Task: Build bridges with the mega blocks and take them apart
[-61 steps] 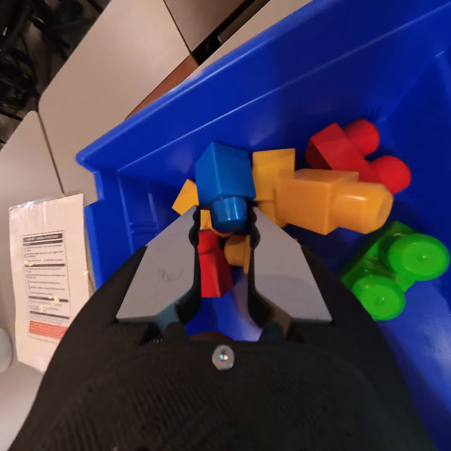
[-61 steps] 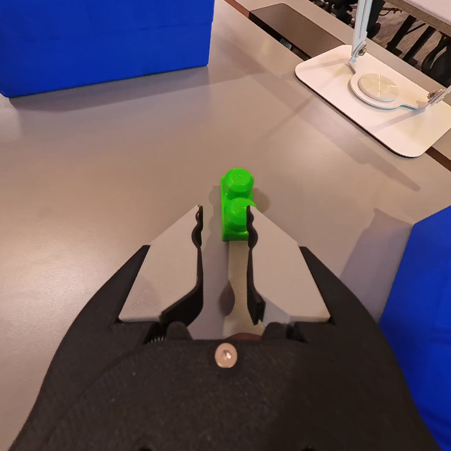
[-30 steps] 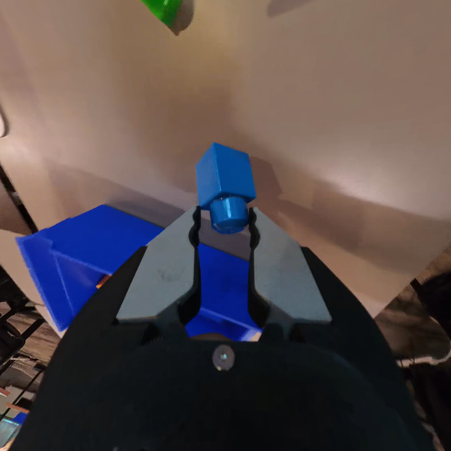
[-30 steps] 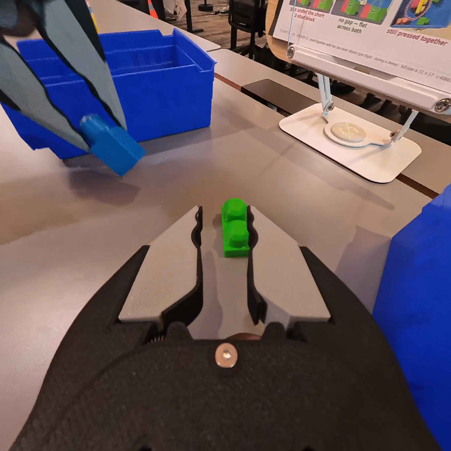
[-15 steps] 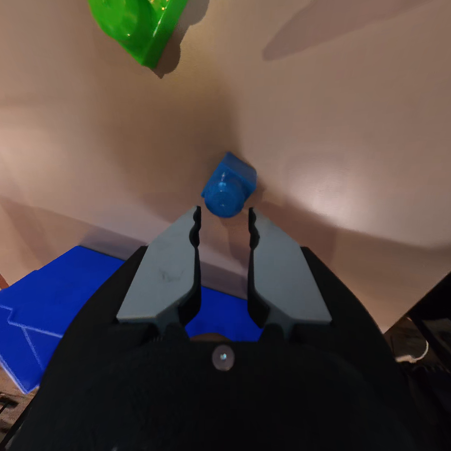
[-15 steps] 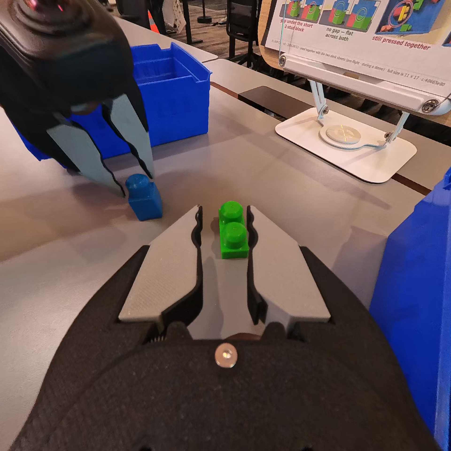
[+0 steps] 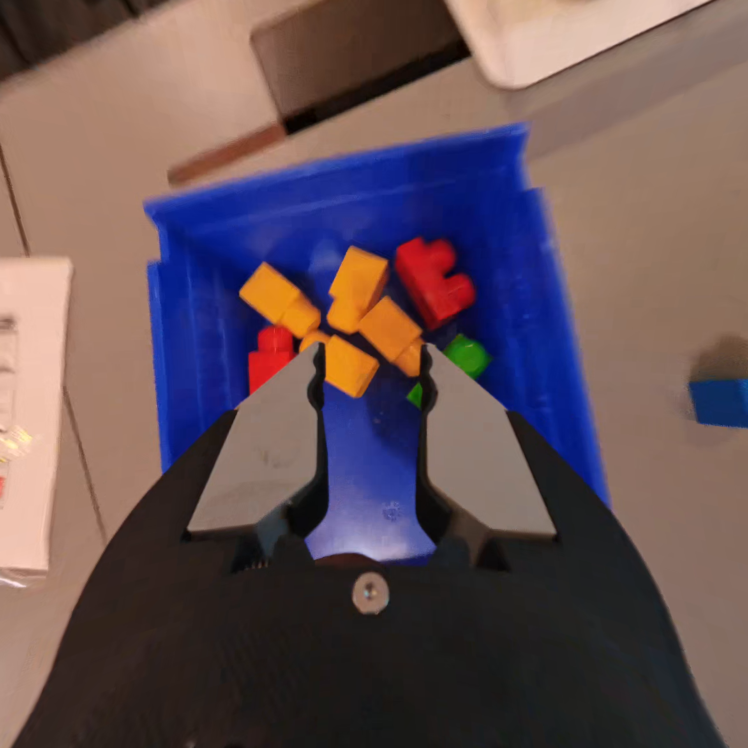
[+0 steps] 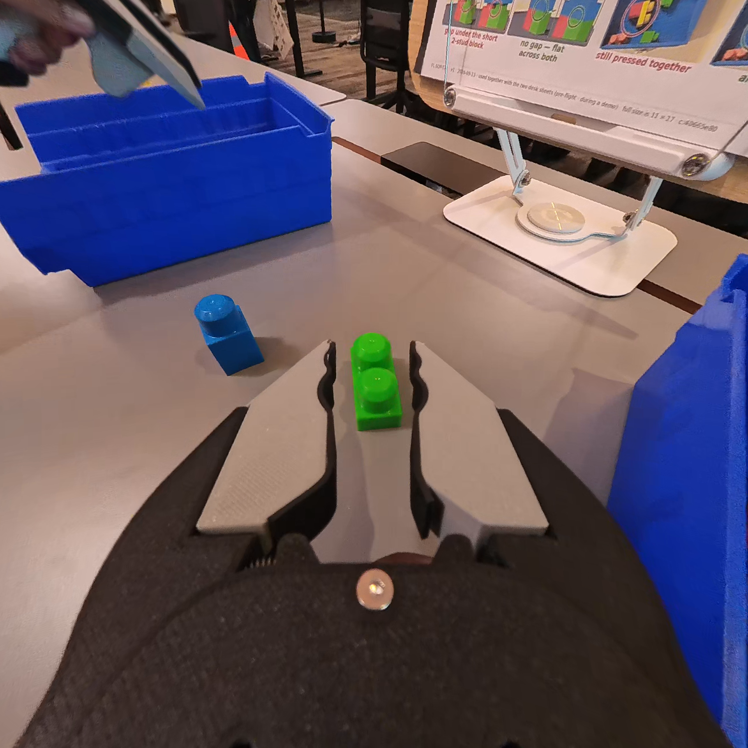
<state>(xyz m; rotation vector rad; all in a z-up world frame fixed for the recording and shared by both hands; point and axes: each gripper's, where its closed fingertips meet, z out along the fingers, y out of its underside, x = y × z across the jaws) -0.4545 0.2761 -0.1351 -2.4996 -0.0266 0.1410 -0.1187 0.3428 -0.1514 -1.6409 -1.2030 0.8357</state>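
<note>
My left gripper (image 7: 370,374) is open and empty, hovering above a blue bin (image 7: 194,332) that holds several orange blocks (image 7: 350,364), red blocks (image 7: 435,279) and a green block (image 7: 465,358). It also shows in the right wrist view (image 8: 162,69) above that bin (image 8: 162,218). A blue one-stud block (image 8: 226,336) stands on the grey table (image 8: 121,425); it also shows in the left wrist view (image 7: 718,400). My right gripper (image 8: 371,376) is open above a green two-stud block (image 8: 375,384) that stands on the table between its fingers, with a gap on each side.
A white stand (image 8: 562,239) holding an instruction sheet (image 8: 587,44) is at the back right. A second blue bin (image 8: 696,465) stands close on the right. A white paper sheet (image 7: 28,404) lies left of the first bin. There is about 35 cm between the tips of the two grippers.
My left gripper set the blue block down on the table, let go of it, opened wider and moved back over the bin. My right gripper stayed over the green block.
</note>
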